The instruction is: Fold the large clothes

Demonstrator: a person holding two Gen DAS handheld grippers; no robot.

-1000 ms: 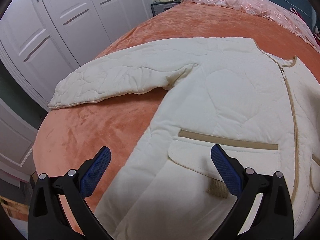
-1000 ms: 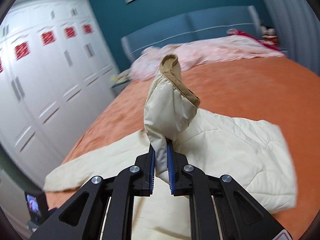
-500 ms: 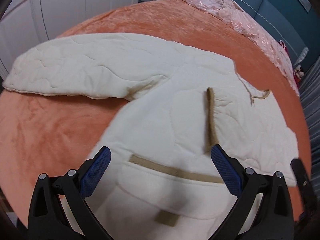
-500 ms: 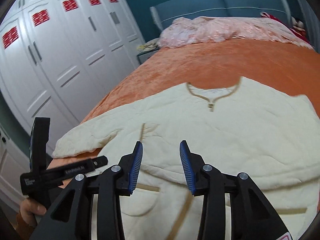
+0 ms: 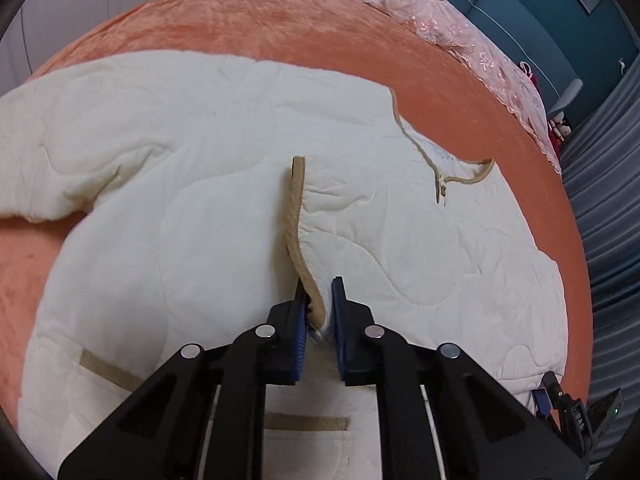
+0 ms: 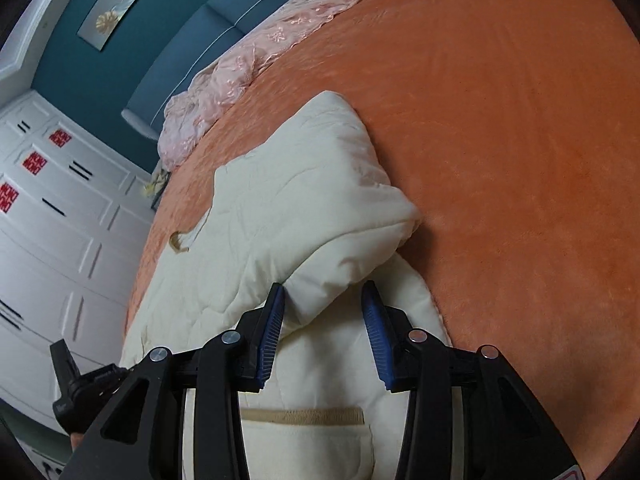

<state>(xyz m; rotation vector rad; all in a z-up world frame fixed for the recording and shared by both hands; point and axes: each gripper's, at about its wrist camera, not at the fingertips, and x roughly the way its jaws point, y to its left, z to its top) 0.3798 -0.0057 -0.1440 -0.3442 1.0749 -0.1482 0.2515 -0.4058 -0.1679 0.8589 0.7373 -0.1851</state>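
A cream quilted jacket [image 5: 208, 208] with tan trim lies spread on the orange bedspread [image 5: 248, 20]. One sleeve is folded across its front, and the tan cuff [image 5: 298, 216] runs toward me. My left gripper [image 5: 320, 312] is shut on the cuff end of that sleeve. In the right wrist view the jacket [image 6: 280, 224] shows its folded shoulder as a thick bulge. My right gripper [image 6: 322, 334] is open, its blue pads either side of that fold. The left gripper shows at the lower left of the right wrist view [image 6: 76, 384].
A pink lace cover [image 5: 448, 28] lies at the head of the bed by the teal headboard [image 6: 168, 52]. White wardrobe doors [image 6: 52, 216] stand along the bed's left side. Grey curtains [image 5: 608, 208] hang on the right. Bare orange bedspread [image 6: 520, 160] lies right of the jacket.
My left gripper has closed on the sleeve's tan cuff. My right gripper, which let the sleeve go earlier, has moved right to the folded shoulder and stands open around it.
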